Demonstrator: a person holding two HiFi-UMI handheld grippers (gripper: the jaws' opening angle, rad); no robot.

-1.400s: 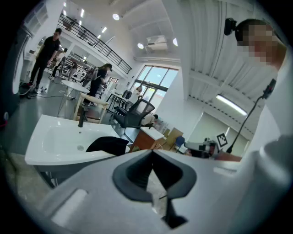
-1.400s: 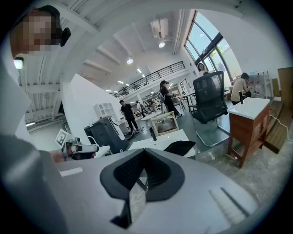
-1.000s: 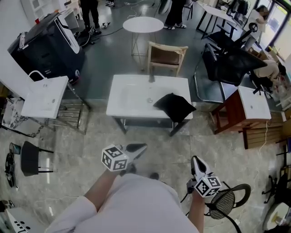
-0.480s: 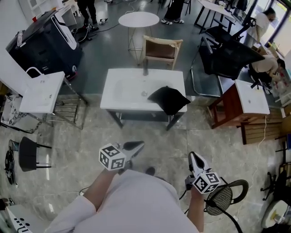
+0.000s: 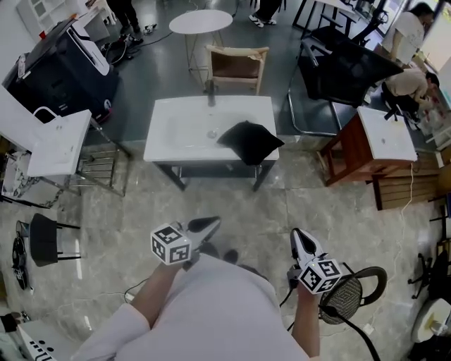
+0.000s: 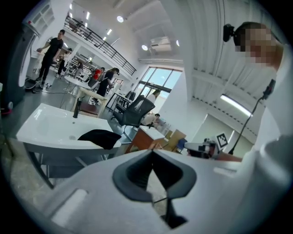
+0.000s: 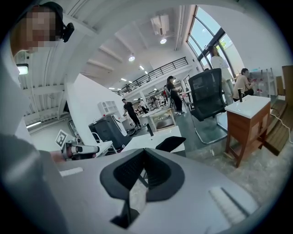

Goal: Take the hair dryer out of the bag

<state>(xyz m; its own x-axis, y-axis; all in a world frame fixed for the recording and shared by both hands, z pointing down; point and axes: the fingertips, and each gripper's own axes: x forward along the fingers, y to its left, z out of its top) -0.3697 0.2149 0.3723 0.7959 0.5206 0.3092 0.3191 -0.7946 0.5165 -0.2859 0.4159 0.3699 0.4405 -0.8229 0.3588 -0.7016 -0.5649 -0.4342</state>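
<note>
A black bag [image 5: 250, 141] lies on the right end of a white sink-top table [image 5: 183, 130], well ahead of me across the floor. No hair dryer shows; the bag hides whatever is in it. My left gripper [image 5: 209, 224] is held low in front of my body, shut and empty, pointing toward the table. My right gripper [image 5: 299, 237] is level with it on the right, also shut and empty. The bag [image 6: 101, 137] appears far off beyond the closed jaws in the left gripper view. In the right gripper view the bag [image 7: 170, 143] is just as distant.
A wooden chair [image 5: 236, 65] and a round white table [image 5: 201, 21] stand behind the sink table. A black office chair [image 5: 345, 70] and a brown cabinet [image 5: 370, 151] are to the right. Another white sink unit [image 5: 53, 144] and a black stool [image 5: 44, 240] are on the left. A round black mesh object [image 5: 345, 308] sits by my right hand.
Both grippers have moved a little across the floor with the person, still shut. In the head view the table and bag have shifted up and to the left.
</note>
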